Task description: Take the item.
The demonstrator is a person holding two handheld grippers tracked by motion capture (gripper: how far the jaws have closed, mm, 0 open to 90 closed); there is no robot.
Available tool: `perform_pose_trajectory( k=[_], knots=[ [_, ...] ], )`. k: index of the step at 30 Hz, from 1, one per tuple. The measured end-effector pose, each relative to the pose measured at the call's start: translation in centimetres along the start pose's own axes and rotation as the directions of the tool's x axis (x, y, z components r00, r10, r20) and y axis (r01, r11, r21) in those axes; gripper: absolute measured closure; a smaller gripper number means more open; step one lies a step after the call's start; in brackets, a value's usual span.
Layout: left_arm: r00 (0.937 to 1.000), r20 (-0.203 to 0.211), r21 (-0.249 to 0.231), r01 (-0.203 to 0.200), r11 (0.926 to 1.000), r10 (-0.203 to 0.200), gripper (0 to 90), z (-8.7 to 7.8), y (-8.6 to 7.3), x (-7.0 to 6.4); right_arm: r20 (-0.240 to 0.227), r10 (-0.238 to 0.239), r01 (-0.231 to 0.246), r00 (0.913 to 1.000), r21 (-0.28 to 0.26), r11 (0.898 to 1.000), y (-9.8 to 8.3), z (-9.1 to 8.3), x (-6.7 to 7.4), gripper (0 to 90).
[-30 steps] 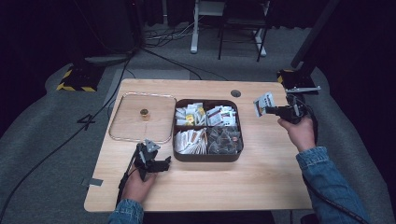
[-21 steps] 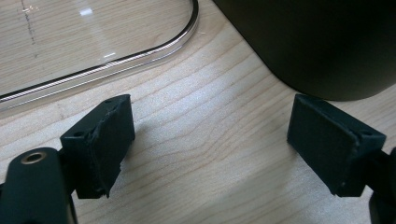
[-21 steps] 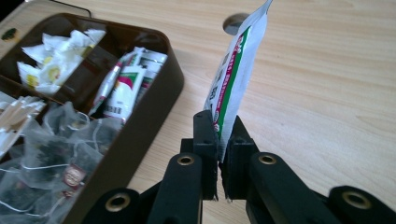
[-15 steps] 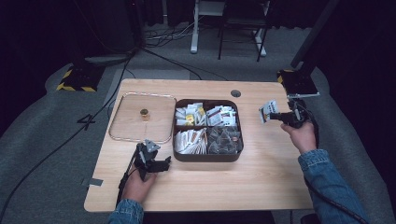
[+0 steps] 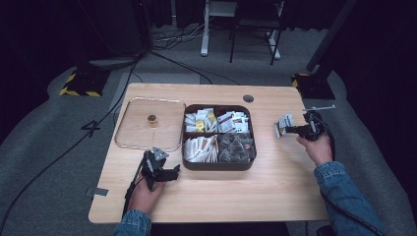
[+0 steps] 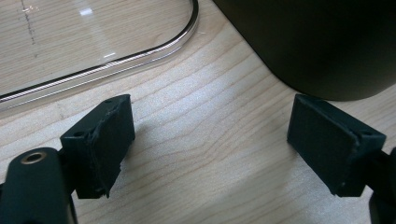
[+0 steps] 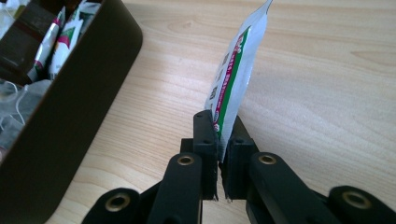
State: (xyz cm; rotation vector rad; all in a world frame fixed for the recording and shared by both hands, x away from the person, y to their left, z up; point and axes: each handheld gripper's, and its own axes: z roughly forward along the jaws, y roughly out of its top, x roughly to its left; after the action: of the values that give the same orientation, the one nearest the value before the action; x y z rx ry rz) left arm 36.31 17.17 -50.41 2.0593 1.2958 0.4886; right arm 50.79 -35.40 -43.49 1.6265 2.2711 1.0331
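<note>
We see a wooden table (image 5: 275, 196) bearing a dark box (image 5: 216, 164) of packets, with a clear lid (image 5: 133, 132) beside it. Our right gripper (image 5: 290, 130) holds a small sachet (image 5: 282, 125) up; our left gripper (image 5: 169, 173) rests near the box's corner.

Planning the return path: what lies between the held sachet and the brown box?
Bare wooden table separates the sachet, clamped in the right gripper, from the brown box, as the right gripper view shows.

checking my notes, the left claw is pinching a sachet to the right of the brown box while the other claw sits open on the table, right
Not quite: it is the right claw that pinches the sachet, as the right gripper view shows. The rest holds: it is right of the brown box, and the left claw sits open on the table.
</note>
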Motion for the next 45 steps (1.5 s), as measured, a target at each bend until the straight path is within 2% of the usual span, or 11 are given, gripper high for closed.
perform_pose_trajectory(
  k=[4,10,18,20,24,28,36,45],
  knots=[
    [1.0000,0.000,0.000,0.000,1.0000,0.000,15.4,0.0,0.0,0.0,0.011,-0.010,0.010,0.9999,0.014,1.000,-0.5,0.4,-0.3,86.1],
    [1.0000,0.000,0.000,0.000,1.0000,0.000,15.4,0.0,0.0,0.0,0.002,0.021,-0.021,0.9998,0.030,0.999,-1.1,0.6,-1.1,85.8],
    [1.0000,0.000,0.000,0.000,1.0000,0.000,15.4,0.0,0.0,0.0,0.004,0.037,-0.037,0.9993,0.037,0.999,-1.5,0.7,-1.6,83.4],
    [1.0000,0.000,0.000,0.000,1.0000,0.000,15.4,0.0,0.0,0.0,0.013,0.035,-0.035,0.9993,0.033,0.999,-1.5,0.7,-1.7,78.1],
    [1.0000,0.000,0.000,0.000,1.0000,0.000,15.4,0.0,0.0,0.0,0.015,0.036,-0.035,0.9992,-0.016,0.999,-1.8,0.5,-2.0,55.0],
    [1.0000,0.000,0.000,0.000,1.0000,0.000,15.4,0.0,0.0,0.0,0.041,0.052,-0.050,0.9978,-0.034,0.998,-2.1,0.4,-2.7,40.8],
    [1.0000,0.000,0.000,0.000,1.0000,0.000,15.4,0.0,0.0,0.0,0.089,0.068,-0.063,0.9937,-0.062,0.996,-2.5,-0.6,-3.8,35.7],
    [1.0000,0.001,0.001,0.001,1.0000,-0.001,15.4,0.0,0.0,0.0,0.074,0.050,-0.045,0.9960,-0.079,0.996,-2.4,-1.6,-3.4,36.2]
  ],
)
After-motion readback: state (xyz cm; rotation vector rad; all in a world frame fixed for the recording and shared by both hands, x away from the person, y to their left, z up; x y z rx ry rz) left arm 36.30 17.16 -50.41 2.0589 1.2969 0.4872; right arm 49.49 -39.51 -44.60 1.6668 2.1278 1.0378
